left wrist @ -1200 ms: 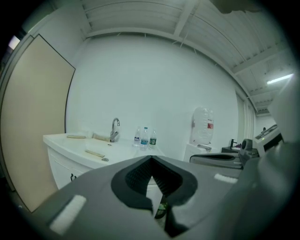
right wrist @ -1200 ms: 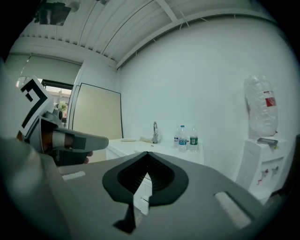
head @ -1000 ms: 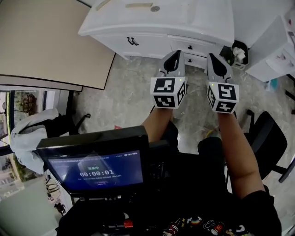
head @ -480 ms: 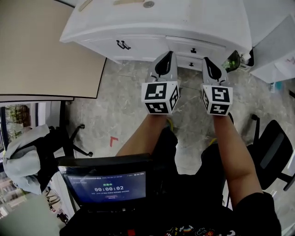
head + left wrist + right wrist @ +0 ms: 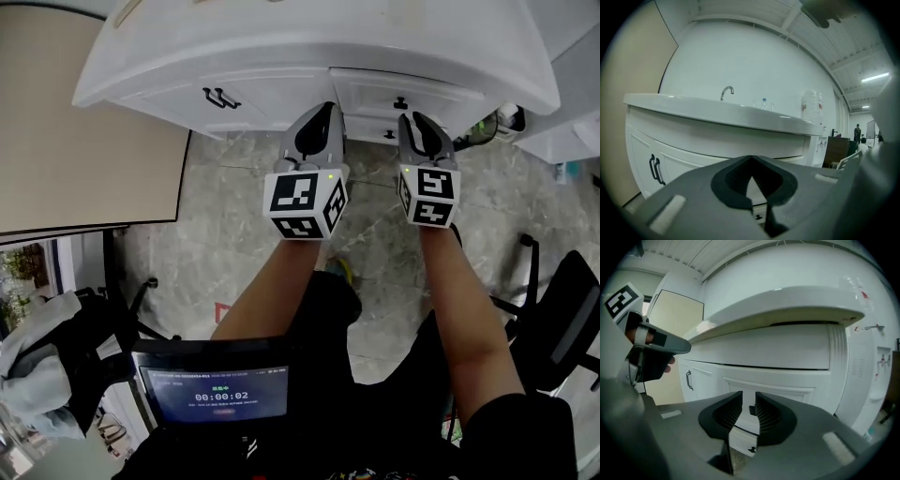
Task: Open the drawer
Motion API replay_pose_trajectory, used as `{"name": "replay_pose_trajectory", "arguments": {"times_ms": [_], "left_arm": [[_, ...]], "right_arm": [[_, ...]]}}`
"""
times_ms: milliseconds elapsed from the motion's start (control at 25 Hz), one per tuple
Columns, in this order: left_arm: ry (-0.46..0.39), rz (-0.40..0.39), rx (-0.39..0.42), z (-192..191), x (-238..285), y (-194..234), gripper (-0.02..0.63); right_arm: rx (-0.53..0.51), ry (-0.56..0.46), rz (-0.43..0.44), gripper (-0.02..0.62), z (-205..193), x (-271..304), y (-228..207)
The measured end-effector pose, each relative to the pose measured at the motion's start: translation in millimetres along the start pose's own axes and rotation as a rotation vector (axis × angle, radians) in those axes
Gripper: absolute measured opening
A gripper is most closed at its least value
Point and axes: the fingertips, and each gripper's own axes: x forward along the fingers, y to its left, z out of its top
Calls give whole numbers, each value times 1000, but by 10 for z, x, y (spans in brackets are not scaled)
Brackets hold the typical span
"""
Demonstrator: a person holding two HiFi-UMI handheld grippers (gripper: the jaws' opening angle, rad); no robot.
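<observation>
Left claw (image 5: 314,120) and right claw (image 5: 420,124) have sunk toward the drawer (image 5: 366,92).
Right just opening, empty, must grip the knob (image 5: 401,103); left pressed together.

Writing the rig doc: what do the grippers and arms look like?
The left gripper and right gripper are grey tapered shells with dark ribbed fingers; each carries a white cube with black square markers. Bare forearms, black short sleeve. The right gripper's fingers have just been opening, nothing between them.

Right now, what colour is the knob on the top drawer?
Black knob on a white drawer; clearest in the head view.
</observation>
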Motion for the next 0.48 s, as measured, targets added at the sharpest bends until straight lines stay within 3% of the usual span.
{"name": "replay_pose_trajectory", "arguments": {"times_ms": [280,480], "left_arm": [[7,-4,-19,-344,108,271,0],[17,-2,-19,-429,143,388,0]], "right_arm": [[17,8,-112,186,-398,414,-89],[35,10,-157,189,-491,574,-100]]}}
